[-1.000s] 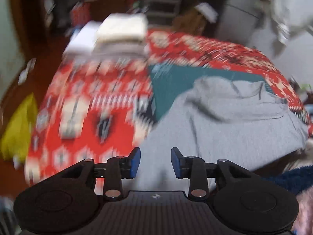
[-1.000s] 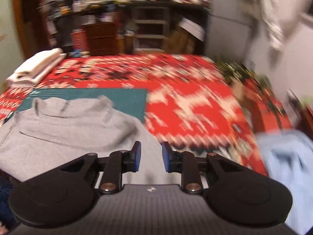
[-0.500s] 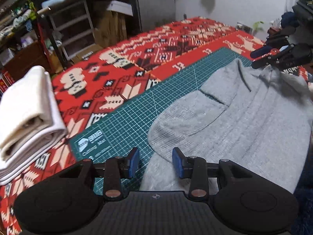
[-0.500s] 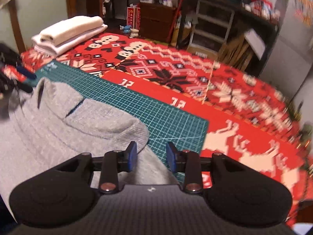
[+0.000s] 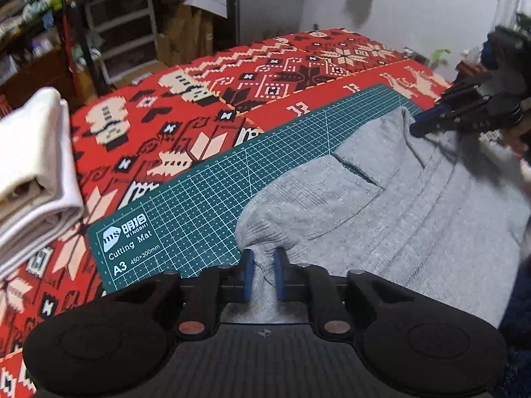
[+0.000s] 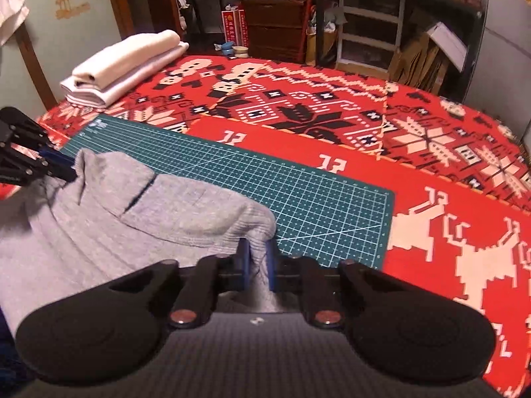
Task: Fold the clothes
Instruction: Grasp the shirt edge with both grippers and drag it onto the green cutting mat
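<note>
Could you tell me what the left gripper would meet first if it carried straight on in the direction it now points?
The left gripper is already shut on the grey garment, so it would push into that fabric first. Beyond it lies the green cutting mat on the red patterned cover; depth is hard to judge.

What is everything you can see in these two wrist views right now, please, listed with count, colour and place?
grey garment: one, grey, lying partly on the cutting mat, near edge pinched at two corners
cutting mat: one, dark green with a grid, on the blanket
blanket: one, red with white and black patterns, covering the surface
folded cloths: one stack, white and cream, at the blanket's far corner
shelving: dark, cluttered, behind the blanket
left gripper: one, black with blue pads, shut on the garment's corner
right gripper: one, black with blue pads, shut on the other corner
</note>
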Demonstrator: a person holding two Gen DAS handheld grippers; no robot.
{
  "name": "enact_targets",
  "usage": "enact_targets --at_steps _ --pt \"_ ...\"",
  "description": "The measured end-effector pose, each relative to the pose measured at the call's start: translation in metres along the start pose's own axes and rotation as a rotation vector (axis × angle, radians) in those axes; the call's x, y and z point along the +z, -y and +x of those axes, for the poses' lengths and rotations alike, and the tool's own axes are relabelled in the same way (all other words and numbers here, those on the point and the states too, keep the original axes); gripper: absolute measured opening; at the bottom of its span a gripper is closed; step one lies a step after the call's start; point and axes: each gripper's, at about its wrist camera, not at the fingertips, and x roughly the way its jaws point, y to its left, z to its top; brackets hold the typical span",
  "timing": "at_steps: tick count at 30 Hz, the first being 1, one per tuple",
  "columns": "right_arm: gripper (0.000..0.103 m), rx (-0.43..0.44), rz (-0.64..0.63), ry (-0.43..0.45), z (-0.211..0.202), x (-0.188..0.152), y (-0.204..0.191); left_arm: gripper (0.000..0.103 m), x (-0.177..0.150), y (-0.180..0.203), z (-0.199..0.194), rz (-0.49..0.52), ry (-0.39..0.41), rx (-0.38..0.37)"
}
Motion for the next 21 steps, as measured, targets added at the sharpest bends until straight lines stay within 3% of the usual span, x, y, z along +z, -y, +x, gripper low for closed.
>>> enact_targets --at_steps 6,15,21 --pt "0.007 -0.039 0.042 0.078 -0.033 -0.010 -0.014 0.007 -0.006 0.004 -0.018 -0.101 0.042 0.045" --pt "0.007 -0.001 0.156 0.165 -0.100 -0.029 -0.030 0.007 -0.018 0.012 -0.073 -0.191 0.122 0.018" --pt "0.007 0.024 0.208 0.147 -0.115 -0.034 -0.032 0.007 -0.024 0.021 -0.083 -0.204 0.135 0.002"
